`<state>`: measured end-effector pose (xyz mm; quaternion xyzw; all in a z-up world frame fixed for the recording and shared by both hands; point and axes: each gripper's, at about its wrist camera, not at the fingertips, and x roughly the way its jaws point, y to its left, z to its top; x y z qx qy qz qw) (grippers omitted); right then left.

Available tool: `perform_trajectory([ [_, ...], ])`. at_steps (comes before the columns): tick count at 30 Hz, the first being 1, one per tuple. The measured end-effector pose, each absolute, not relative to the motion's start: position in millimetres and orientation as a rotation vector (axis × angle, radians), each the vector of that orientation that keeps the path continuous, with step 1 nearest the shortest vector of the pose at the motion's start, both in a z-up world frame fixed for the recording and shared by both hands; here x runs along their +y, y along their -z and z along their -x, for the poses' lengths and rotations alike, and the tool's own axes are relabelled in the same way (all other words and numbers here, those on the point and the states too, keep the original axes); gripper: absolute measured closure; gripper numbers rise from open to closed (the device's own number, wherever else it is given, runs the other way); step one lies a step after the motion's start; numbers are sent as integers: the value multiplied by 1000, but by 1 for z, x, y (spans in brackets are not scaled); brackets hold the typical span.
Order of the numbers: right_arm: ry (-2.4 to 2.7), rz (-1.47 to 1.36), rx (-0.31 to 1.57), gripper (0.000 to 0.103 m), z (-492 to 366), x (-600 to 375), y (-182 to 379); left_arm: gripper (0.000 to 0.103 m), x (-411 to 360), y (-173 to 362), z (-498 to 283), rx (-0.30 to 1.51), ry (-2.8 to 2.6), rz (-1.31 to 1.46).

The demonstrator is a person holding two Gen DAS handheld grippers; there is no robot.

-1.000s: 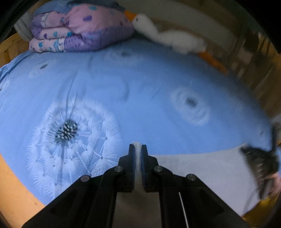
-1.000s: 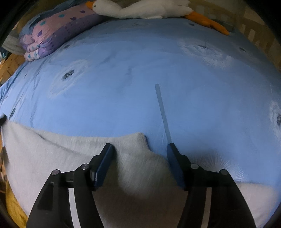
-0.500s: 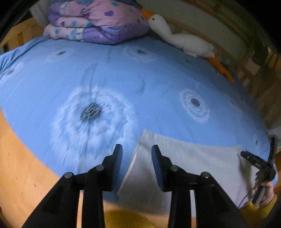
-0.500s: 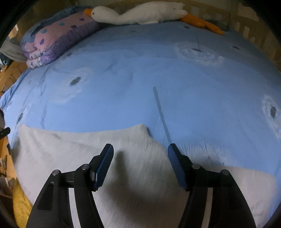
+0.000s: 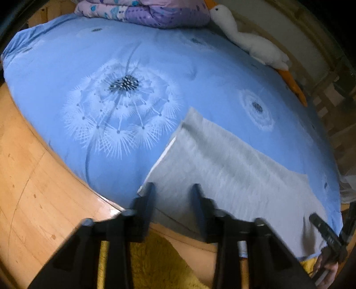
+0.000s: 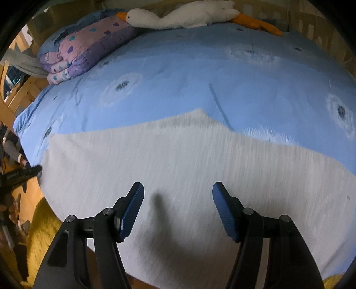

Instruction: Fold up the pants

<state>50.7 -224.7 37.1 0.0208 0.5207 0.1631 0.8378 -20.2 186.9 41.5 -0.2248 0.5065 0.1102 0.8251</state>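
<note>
A: Pants [image 6: 178,169] location?
B: Flat on bed [image 5: 66,66], near edge. Left gripper [image 5: 173,195] jaws apart, over the pants' end. Right gripper [image 6: 178,200] jaws wide, above the middle. Neither grips.

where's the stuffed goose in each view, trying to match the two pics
Left wrist: the stuffed goose lies at the top right, along the far edge of the bed, head beside the folded purple quilt.
Right wrist: the stuffed goose lies across the top centre, beak pointing left toward the folded purple quilt.
Shared landmark: the grey pants spread on the blue dandelion bedspread, in front of both open grippers.
</note>
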Motion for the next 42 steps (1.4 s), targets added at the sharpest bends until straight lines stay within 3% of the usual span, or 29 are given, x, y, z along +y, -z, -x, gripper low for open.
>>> perform_trajectory([
  [9,-340,-87,1112,37,-45,-235,-32,100,197,-54,40,1062,-185,552],
  [11,-340,-86,1112,37,-44,-234,-31,93,200,-53,39,1076,-202,582],
  [13,-347,-84,1110,37,-42,-233,-32,67,200,-51,36,1086,-214,589],
  [16,-359,-82,1107,37,-40,-232,-33,63,195,-48,32,1087,-215,603],
  [21,-363,-79,1108,37,-37,-231,-32,65,188,-34,19,1135,-235,590],
  [22,-362,-82,1108,37,-36,-231,-32,87,189,-34,21,1120,-248,595],
  [23,-363,-86,1107,37,-36,-232,-32,100,189,-36,24,1102,-247,592],
  [28,-359,-94,1103,37,-36,-236,-33,99,191,-57,45,1055,-199,539],
  [32,-349,-107,1113,37,-38,-238,-26,97,197,-25,49,1146,-209,559],
  [34,-350,-90,1114,37,-39,-235,-26,83,199,-15,46,1182,-245,543],
  [42,-403,-38,1070,37,-87,-230,-48,80,202,-67,37,1063,-282,428],
])
